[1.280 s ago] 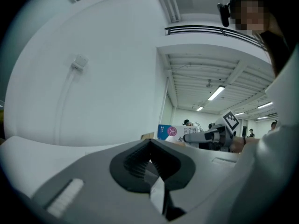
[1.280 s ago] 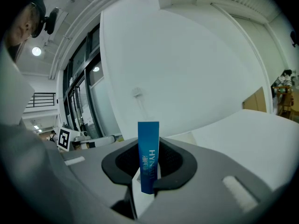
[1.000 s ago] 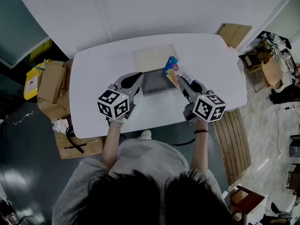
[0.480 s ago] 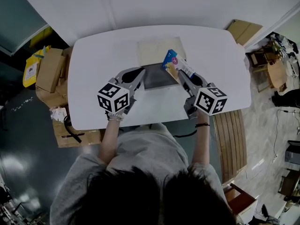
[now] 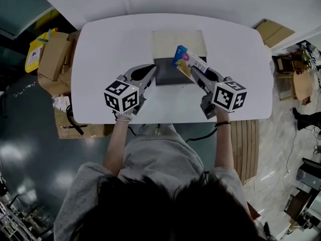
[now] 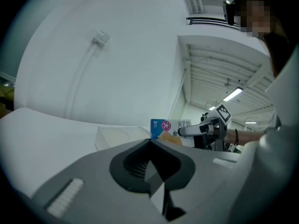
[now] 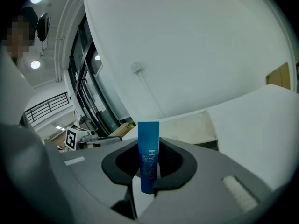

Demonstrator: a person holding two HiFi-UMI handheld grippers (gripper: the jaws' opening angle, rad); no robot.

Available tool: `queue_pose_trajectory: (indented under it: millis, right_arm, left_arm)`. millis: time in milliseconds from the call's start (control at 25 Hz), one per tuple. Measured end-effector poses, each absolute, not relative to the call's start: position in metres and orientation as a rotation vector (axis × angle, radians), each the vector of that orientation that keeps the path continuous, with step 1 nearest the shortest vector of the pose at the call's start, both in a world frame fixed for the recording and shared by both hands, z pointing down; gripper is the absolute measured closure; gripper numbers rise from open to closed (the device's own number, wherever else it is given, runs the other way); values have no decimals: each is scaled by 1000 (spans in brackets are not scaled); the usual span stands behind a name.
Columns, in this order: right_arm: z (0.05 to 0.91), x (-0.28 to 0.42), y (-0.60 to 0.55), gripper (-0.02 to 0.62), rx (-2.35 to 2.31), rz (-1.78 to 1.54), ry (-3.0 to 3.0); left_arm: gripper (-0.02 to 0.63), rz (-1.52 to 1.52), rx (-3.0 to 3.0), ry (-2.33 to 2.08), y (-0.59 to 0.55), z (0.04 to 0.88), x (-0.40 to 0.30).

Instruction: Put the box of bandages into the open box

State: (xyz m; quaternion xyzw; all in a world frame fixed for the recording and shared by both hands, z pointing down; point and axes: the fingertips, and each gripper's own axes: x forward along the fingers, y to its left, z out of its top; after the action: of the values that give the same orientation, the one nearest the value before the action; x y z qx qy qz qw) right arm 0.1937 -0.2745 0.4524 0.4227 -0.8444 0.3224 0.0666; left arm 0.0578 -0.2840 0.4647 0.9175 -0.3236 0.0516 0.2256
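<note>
Head view, listed near to far.

1. Person (image 5: 165, 172): grey top, at 6 o'clock of the white table (image 5: 110, 44). 2 forearms reach toward 12 o'clock.

2. Left gripper (image 5: 152, 70): at 11 o'clock of the person, marker cube nearest the body, jaws pointing toward 1 o'clock. In the left gripper view the 2 jaw tips meet with nothing between them. The tips sit at the 9 o'clock edge of the open box (image 5: 166, 79); whether they touch it cannot be told.

3. Right gripper (image 5: 193, 70): at 1 o'clock of the person, jaws pointing toward 11 o'clock, clamped on the box of bandages (image 5: 186, 61). In the right gripper view the carton's narrow blue edge (image 7: 148, 162) stands upright between the 2 pads, both pressing on it.

4. Box of bandages: blue and white with a pink round mark. It is tilted, blue end toward 11 o'clock, over the 2 o'clock corner of the open box's dark interior. Whether it touches the open box cannot be told.

5. Open box: dark interior, at table centre. Its pale lid (image 5: 179, 43) lies flat at its 12 o'clock side.

6. Off the table: cardboard cartons (image 5: 52, 64) on the dark floor at 9 o'clock, and a slatted bench (image 5: 246, 139) at 4 o'clock.
</note>
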Motion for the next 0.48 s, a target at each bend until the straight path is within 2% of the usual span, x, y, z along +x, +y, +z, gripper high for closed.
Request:
queue_pose_trajectory:
  millis: [480]
  right_arm:
    - [491,169,-284,512,1058,1166,-2516]
  left_arm:
    - [611,166,2469,-898,-283,488,49]
